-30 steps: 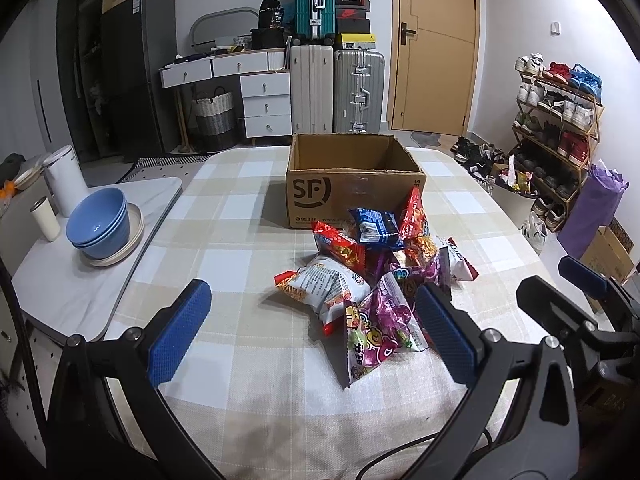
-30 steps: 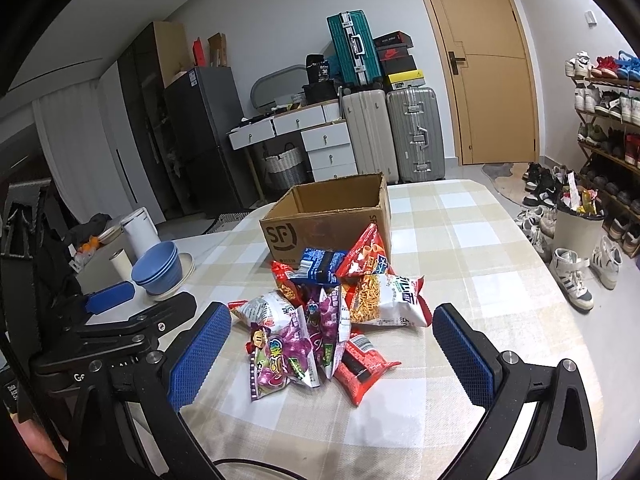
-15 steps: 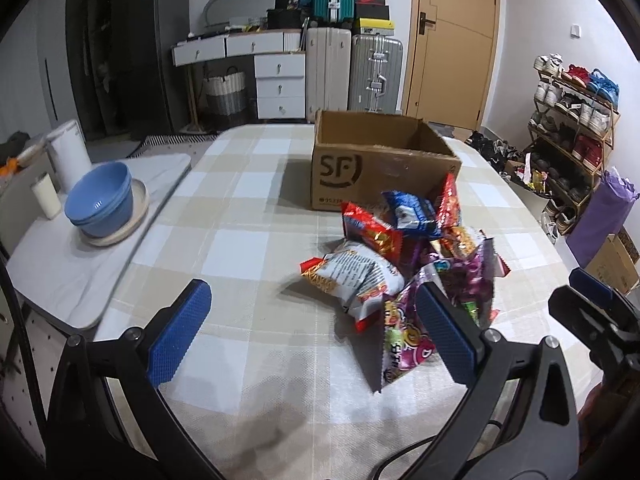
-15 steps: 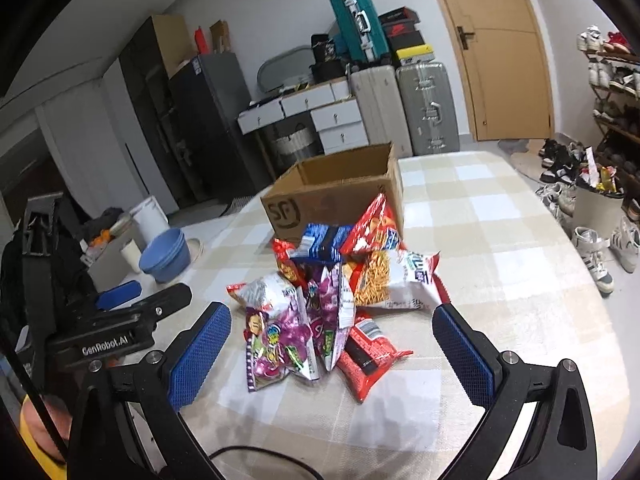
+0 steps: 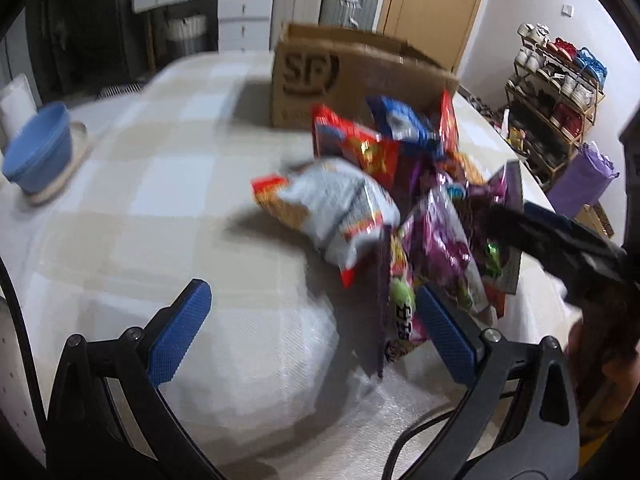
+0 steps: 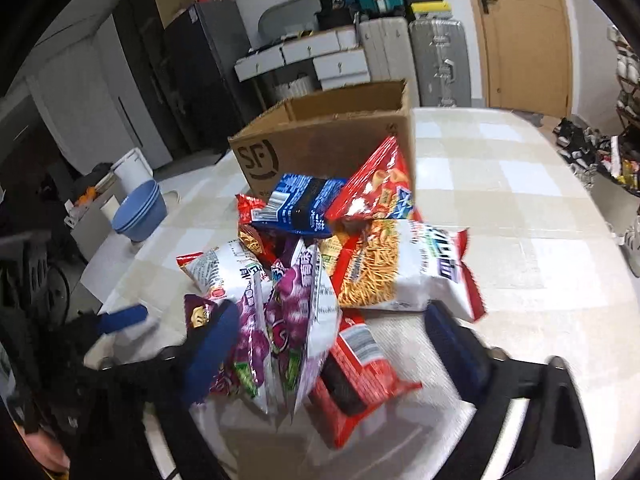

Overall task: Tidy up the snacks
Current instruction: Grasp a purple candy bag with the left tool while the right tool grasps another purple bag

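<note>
Both hand-held grippers spread wide, empty, near the snack pile: risks pinching two overlapping purple bags, spilling others off the bench.

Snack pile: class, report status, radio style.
Left gripper open, right gripper open around purple packets. Snack pile heaped before empty-looking cardboard box. Nothing blocking.

The snack bags are glossy, crinkled foil-like plastic that catches the light. Behind them the box is matt brown cardboard. Under them a matt checked cloth covers the tabletop. The fingers carry blue, finely textured pads on black plastic.
</note>
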`<state>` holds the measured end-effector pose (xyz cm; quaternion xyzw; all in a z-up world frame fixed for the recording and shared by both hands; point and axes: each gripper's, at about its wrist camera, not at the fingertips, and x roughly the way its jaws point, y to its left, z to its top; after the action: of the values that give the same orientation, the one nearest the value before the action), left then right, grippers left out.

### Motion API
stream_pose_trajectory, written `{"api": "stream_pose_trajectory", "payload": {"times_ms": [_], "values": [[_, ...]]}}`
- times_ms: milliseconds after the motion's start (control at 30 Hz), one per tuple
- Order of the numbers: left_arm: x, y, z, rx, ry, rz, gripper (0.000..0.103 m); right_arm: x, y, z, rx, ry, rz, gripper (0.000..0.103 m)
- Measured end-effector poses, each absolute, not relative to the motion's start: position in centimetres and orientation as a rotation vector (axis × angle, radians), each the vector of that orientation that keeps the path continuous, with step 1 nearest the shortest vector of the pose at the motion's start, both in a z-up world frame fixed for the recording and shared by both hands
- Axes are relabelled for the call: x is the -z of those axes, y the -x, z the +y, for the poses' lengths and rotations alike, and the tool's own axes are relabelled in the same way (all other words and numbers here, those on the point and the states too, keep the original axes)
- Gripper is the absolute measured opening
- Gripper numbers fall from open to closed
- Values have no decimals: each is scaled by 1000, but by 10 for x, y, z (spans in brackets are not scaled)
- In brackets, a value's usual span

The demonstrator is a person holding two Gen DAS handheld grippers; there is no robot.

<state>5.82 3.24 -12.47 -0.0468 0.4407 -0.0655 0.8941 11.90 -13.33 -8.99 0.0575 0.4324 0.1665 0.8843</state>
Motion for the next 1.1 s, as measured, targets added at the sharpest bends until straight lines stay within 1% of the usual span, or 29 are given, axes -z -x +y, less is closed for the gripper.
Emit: {"api": "stream_pose_trajectory", "payload": {"times_ms": [100,167,200,267,367,500,600,833,1000,1100], "values": [[134,-64,27,158,113,934,102,103,-134,-129,-369,-139,955,71],[139,-69,21,169,111,939,102,109,-139,-129,-382,-155,964,52],[141,-71,19,171,112,943,102,110,-140,-128,-385,-157,965,48],[145,-74,16,178,127,959,102,112,-139,-127,-400,-164,970,35],[150,-80,12,177,142,981,102,114,-136,-128,-418,-171,962,32],[153,-81,8,177,146,982,102,113,-130,-130,-421,-174,942,30],[151,-77,9,189,151,985,102,115,-127,-138,-424,-226,945,30],[151,-71,10,209,179,997,92,104,-115,-144,-409,-228,895,29],[148,-65,8,217,179,997,84,100,-109,-148,-405,-249,892,29],[148,-63,8,249,205,1002,71,99,-105,-152,-394,-263,882,29]]}}
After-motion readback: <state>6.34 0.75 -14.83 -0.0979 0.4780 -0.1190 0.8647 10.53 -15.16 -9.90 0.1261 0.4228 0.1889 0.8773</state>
